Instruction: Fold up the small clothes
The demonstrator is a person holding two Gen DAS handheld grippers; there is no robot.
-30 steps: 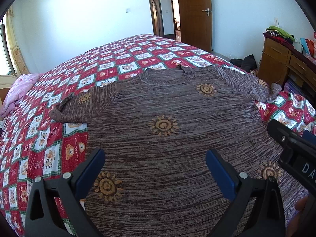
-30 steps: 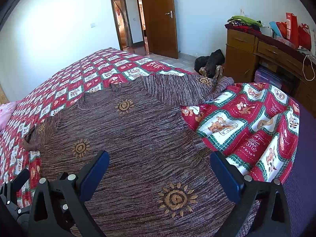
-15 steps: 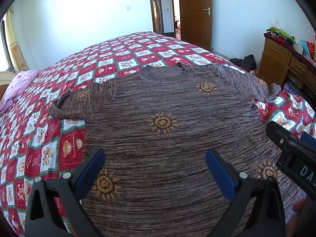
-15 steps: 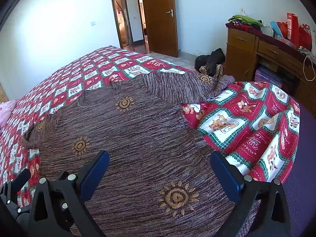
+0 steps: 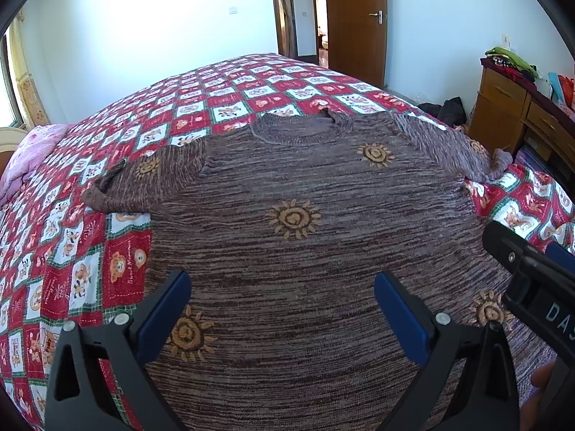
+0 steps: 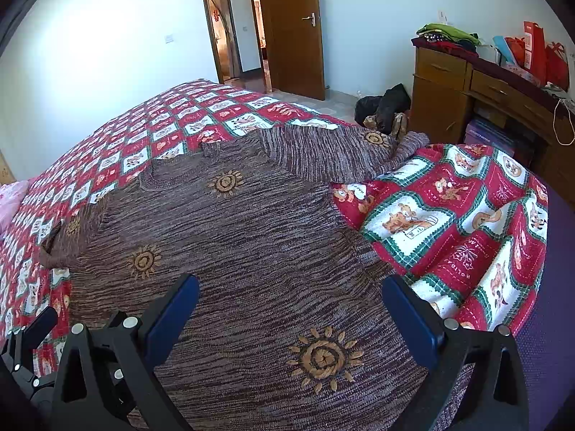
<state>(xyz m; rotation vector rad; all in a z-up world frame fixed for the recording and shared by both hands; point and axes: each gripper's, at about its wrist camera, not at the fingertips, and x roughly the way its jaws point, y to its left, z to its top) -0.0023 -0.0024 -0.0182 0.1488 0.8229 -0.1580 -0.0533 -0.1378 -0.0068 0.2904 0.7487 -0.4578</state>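
Sweater (image 5: 287, 237) lay flat on quilt (image 5: 222, 100), neck away from us, sleeves spread sideways. We held left gripper (image 5: 280, 309) and right gripper (image 6: 287, 309) agape above hem, empty. Dresser (image 6: 467, 86) carried folded clothes (image 6: 445, 36), perhaps shirts.

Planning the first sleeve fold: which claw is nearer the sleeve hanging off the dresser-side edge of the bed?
Right. The right claw hovers nearer that sleeve; the left claw is farther over.
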